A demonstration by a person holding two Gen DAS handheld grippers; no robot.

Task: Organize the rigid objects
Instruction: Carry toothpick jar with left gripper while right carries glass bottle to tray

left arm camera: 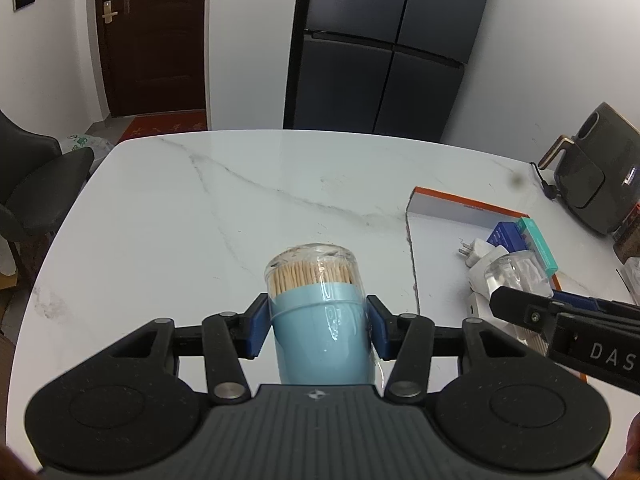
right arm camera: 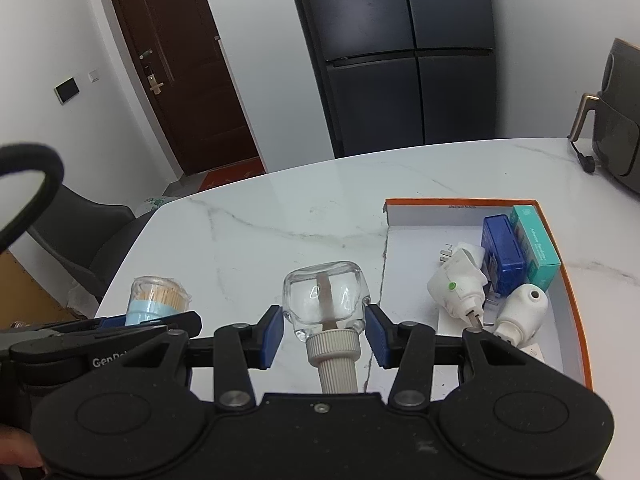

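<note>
White marble-veined surface (right arm camera: 280, 216) fills the middle of both views, with a dark four-door fridge (right arm camera: 400, 52) and a brown door (right arm camera: 180, 68) behind it and an air fryer (left arm camera: 592, 176) at the far right edge.

On the right side of the surface lies an orange-rimmed shallow box (right arm camera: 556, 236), its floor white. Toward its far side stand a teal carton (right arm camera: 536, 244) and a blue box (right arm camera: 502, 252) side by side; nearer are two white plug-in units (right arm camera: 456, 284), close together.

Both tongs are loaded. Left tongs (left arm camera: 318, 326) are clamped on a blue toothpick holder (left arm camera: 320, 328) with a clear cap, held above bare surface to the left of the box. Right tongs (right arm camera: 324, 330) are closed on a small glass wick bottle (right arm camera: 324, 296), pads against its glass shoulders, ribbed cap toward the camera, just left of the box's near edge.

By my reading the carry is in hand: two items lifted, neither yet placed. Next, the bottle wants moving right, over the free white floor near the box's left wall, clear of the plug-in units, then lowering before release; the toothpick holder would follow, kept upright.
</note>
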